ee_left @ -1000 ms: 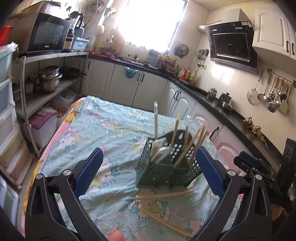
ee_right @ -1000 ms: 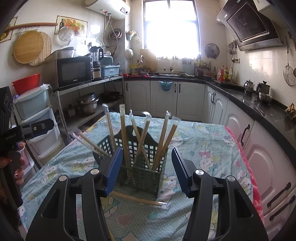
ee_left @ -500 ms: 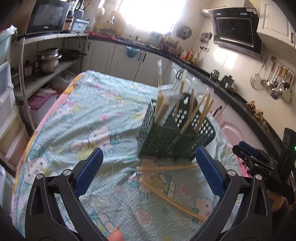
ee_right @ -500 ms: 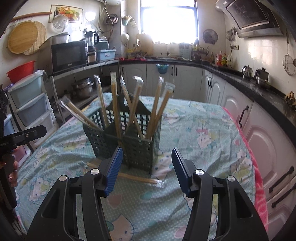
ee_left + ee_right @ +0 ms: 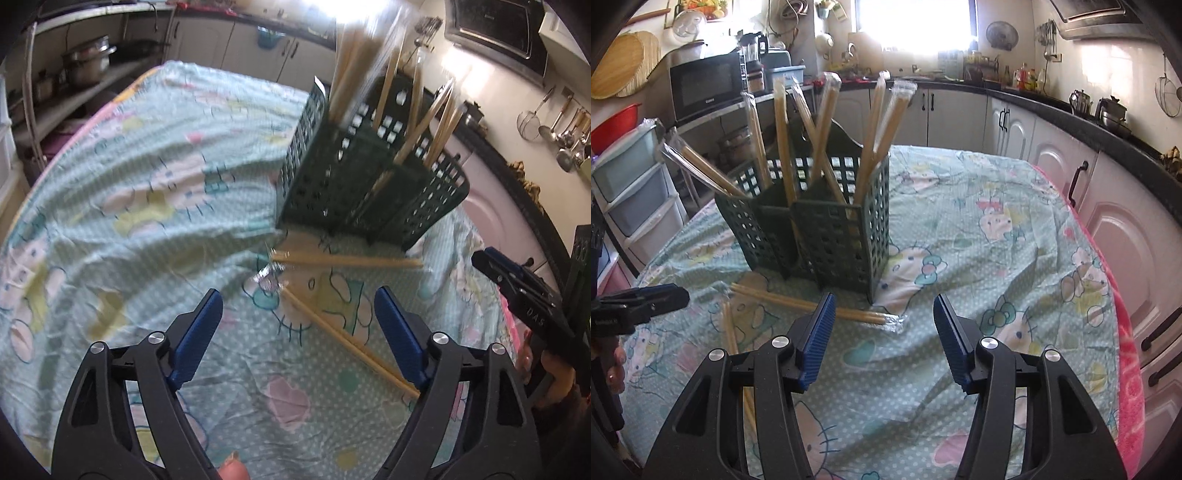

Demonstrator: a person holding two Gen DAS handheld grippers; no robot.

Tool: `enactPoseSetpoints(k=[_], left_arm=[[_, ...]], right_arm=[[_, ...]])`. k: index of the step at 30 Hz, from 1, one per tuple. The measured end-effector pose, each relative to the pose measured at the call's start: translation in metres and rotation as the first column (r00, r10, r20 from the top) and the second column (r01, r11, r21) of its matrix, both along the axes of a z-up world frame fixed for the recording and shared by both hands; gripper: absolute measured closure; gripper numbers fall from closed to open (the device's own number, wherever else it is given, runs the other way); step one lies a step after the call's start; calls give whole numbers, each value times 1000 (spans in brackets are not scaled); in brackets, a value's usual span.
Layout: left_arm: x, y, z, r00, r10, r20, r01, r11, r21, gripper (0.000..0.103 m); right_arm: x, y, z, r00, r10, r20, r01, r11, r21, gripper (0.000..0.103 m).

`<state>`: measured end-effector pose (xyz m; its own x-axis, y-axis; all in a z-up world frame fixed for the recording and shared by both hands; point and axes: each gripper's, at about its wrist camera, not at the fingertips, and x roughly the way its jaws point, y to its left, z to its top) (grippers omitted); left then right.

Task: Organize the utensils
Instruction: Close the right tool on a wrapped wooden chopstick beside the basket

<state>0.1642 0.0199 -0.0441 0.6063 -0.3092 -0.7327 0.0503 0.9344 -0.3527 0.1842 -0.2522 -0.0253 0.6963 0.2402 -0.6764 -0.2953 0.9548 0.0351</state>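
A dark green mesh utensil basket (image 5: 362, 184) (image 5: 827, 229) stands on the table and holds several plastic-wrapped chopstick pairs (image 5: 875, 133). Two more wrapped pairs lie flat on the cloth in front of it: one crosswise (image 5: 347, 261) (image 5: 812, 306), one running diagonally (image 5: 347, 339) (image 5: 733, 354). My left gripper (image 5: 298, 334) is open and empty, low over the diagonal pair. My right gripper (image 5: 883, 339) is open and empty, just short of the crosswise pair's wrapped end. Each gripper shows in the other's view, the right (image 5: 524, 295), the left (image 5: 639, 302).
The table wears a light green cartoon-print cloth (image 5: 979, 229). White cabinets and a black counter (image 5: 1071, 122) run behind and to the right. A shelf with pots (image 5: 88, 66) and plastic drawers (image 5: 631, 192) stand on the left.
Both grippers have dropped lower and closer to the basket and the loose chopsticks. The left view has tilted down toward the cloth. Both stay open.
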Motion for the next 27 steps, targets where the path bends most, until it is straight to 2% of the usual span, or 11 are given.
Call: enactPoseSetpoints(k=[6,13,24,27], left_arm=[[10,-6,-17,998,-11,-58,10,1000,-14,31],[23,-9,-25,996,0,-89,-2,1000,-23,33],[35,-12,-29,996,14,-86,-13,1000,8,38],[36,-13,-30,997,21,-75,-19,999,30,43]], right_arm=[[6,-1,-9,1000,-1,-20,1,1000,-1,50],[12,0,-18,999,0,-45,0,1000,0,50],[36,-3,-42,991,-7,-137,12,999,35,50],[44,-3,-49,986,-8,-165,17,998,54,50]])
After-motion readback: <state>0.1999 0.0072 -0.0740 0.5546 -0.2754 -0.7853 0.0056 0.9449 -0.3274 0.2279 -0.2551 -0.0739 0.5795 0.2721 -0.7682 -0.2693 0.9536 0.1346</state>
